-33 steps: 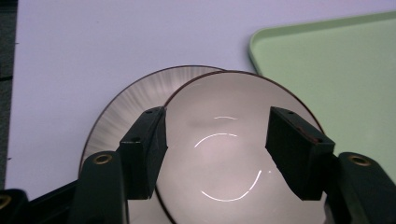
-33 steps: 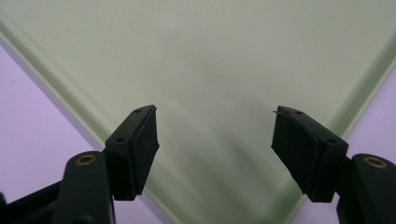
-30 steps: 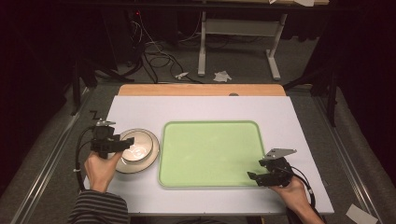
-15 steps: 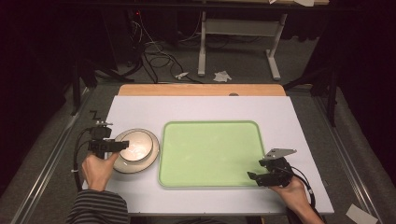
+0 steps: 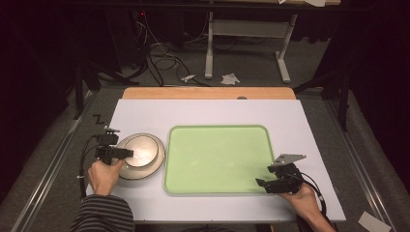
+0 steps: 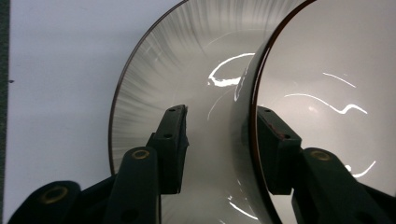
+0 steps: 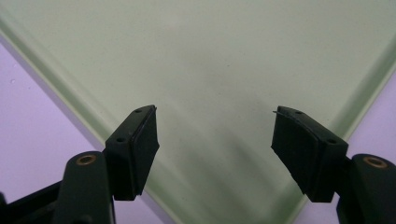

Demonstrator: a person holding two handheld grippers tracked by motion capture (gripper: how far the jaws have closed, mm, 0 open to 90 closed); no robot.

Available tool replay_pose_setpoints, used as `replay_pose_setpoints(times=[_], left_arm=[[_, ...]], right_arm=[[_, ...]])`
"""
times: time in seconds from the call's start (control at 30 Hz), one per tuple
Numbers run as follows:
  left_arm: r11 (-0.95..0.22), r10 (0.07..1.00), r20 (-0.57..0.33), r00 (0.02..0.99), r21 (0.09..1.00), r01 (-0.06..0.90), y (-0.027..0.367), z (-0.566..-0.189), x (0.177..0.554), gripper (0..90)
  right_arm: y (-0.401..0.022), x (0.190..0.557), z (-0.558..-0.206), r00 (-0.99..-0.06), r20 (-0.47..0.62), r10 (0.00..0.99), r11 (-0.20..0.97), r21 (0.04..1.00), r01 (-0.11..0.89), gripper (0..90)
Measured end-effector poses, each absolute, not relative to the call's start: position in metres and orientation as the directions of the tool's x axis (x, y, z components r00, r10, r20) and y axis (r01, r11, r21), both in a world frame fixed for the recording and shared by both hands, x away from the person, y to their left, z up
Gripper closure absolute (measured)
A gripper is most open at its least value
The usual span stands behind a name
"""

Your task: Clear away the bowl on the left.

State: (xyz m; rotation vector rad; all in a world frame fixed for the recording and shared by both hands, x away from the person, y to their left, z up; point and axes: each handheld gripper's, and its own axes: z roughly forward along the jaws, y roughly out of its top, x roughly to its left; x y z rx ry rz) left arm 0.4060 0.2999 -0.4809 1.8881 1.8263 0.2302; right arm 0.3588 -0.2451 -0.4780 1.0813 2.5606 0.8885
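At the near edge of the bench, the right gripper hovers over the near right corner of the tray, fingers spread apart and clamping nothing. The tray is a smooth pale green rectangle with rounded corners and a raised rim, its long axis running left to right. Left of it, just beside, the left gripper has its fingers either side of the glossy bowl rim, above a round, dark-edged plate.

left hand-held gripper jaws parted, right hand-held gripper jaws spread wide
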Motion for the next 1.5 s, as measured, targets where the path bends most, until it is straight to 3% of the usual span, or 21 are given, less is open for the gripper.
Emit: replay_pose_setpoints(times=[0.27, 0.63, 1.03, 1.5], left_arm=[[0.025, 0.962, -0.253, 0.102, 0.454, 0.891, 0.295, -0.482, 0.409, 75.1], [0.070, 0.943, -0.320, 0.091, 0.456, 0.887, 0.298, -0.481, 0.411, 82.1], [0.043, 0.947, -0.299, 0.115, 0.475, 0.879, 0.294, -0.476, 0.410, 82.1], [0.037, 0.917, -0.351, 0.190, 0.549, 0.835, 0.286, -0.458, 0.403, 82.2]], right_arm=[[-0.245, 0.359, -0.478, -0.703, 0.027, 0.711, 0.548, 0.604, 0.578, 32.8], [-0.245, 0.359, -0.479, -0.707, 0.026, 0.707, 0.554, 0.602, 0.575, 32.7], [-0.245, 0.359, -0.478, -0.705, 0.029, 0.709, 0.549, 0.605, 0.577, 32.7], [-0.245, 0.359, -0.478, -0.706, 0.032, 0.707, 0.547, 0.607, 0.576, 32.7]])
